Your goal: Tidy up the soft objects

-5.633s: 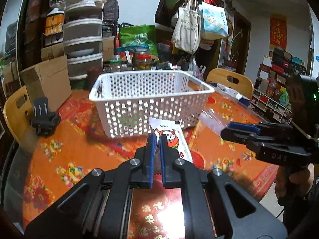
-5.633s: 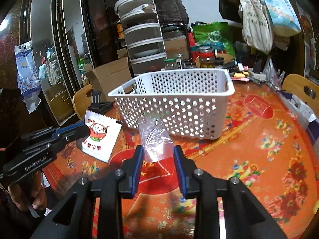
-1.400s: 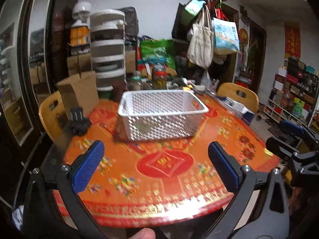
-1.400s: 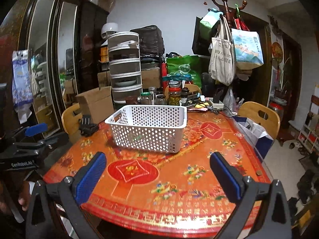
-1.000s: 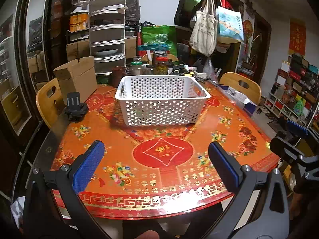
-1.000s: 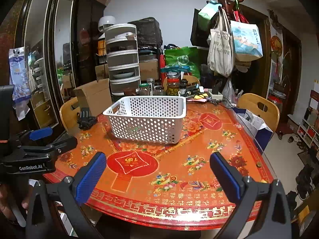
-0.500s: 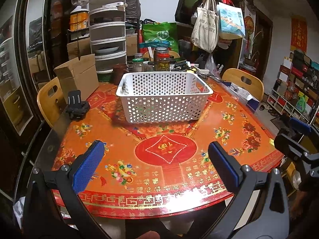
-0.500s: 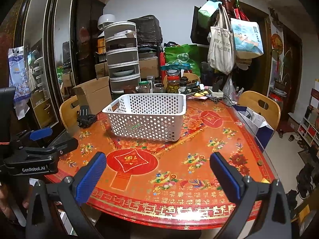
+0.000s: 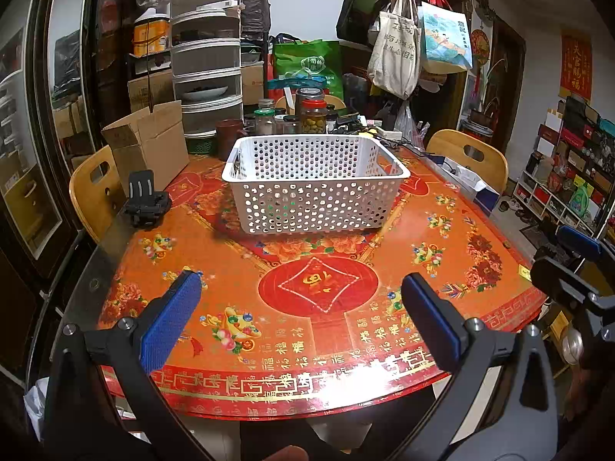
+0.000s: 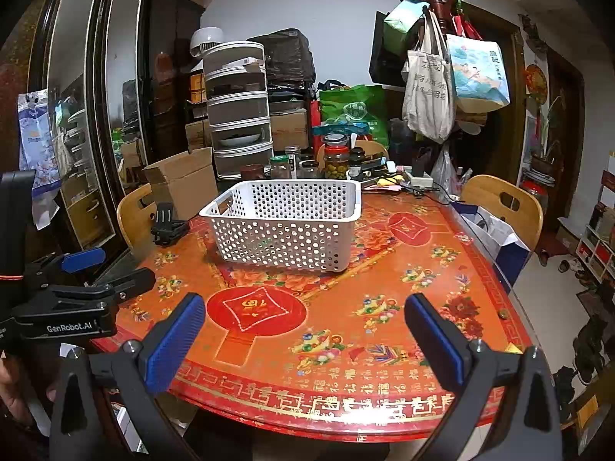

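A white perforated basket (image 9: 315, 184) stands on the far middle of the round red patterned table (image 9: 315, 288); it also shows in the right wrist view (image 10: 284, 223). Faint green shows through its holes; what lies inside is hidden. My left gripper (image 9: 300, 319) is open and empty, held back over the table's near edge. My right gripper (image 10: 307, 334) is open and empty, also at the near edge. Each gripper shows at the side of the other's view: the right one (image 9: 572, 265), the left one (image 10: 80, 288).
A black camera mount (image 9: 146, 199) sits at the table's left rim beside a cardboard box (image 9: 150, 146). Jars (image 9: 313, 115) and stacked drawers (image 9: 207, 73) crowd the far side. Wooden chairs (image 9: 469, 157) stand around. A coat rack with bags (image 10: 434, 88) stands behind.
Since 5.6 s ago both grippers let go of the snack packet and the clear bag, opened wide and drew back. Over the last second they shifted only slightly.
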Motion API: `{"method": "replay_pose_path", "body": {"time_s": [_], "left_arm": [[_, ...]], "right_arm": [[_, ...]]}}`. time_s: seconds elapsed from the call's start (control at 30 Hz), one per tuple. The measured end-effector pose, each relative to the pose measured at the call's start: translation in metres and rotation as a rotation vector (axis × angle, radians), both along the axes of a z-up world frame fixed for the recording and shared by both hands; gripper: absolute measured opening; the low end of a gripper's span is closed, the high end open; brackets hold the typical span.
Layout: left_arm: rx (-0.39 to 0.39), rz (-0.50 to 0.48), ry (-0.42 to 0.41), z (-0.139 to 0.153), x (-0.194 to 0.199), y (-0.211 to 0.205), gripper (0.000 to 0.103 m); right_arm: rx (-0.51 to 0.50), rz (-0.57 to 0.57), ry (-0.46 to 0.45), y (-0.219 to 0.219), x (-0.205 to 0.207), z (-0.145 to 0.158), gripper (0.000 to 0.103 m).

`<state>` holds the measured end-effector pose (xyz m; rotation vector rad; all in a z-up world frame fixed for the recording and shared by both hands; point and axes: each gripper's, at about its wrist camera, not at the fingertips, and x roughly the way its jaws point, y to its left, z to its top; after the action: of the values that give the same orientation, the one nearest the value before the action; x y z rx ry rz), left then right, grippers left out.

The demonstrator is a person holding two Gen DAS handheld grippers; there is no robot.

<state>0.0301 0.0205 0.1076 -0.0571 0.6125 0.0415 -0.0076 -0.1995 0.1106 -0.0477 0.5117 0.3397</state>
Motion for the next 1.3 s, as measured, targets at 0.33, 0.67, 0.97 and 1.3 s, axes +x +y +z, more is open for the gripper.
{"method": "replay_pose_path", "body": {"time_s": [0.33,0.67,0.97,1.3], "left_arm": [[0.003,-0.007,0.006,-0.0048,0.0008,-0.0008,0.103],[0.0,-0.007,0.007,-0.0055,0.0013,0.0001,0.103],[0.001,-0.008,0.008,-0.0052,0.0011,-0.0005,0.103],[0.004,-0.013,0.01,-0.0066,0.0011,-0.0007,0.103]], "right_arm": [[0.001,0.001,-0.001,0.0015,-0.0005,0.0001,0.103],[0.002,0.001,0.0,0.0014,-0.0005,0.0001,0.103],[0.001,0.0,-0.001,0.0017,-0.0007,-0.0001,0.103],[0.002,0.001,0.0,0.0019,-0.0007,0.0003,0.103]]}}
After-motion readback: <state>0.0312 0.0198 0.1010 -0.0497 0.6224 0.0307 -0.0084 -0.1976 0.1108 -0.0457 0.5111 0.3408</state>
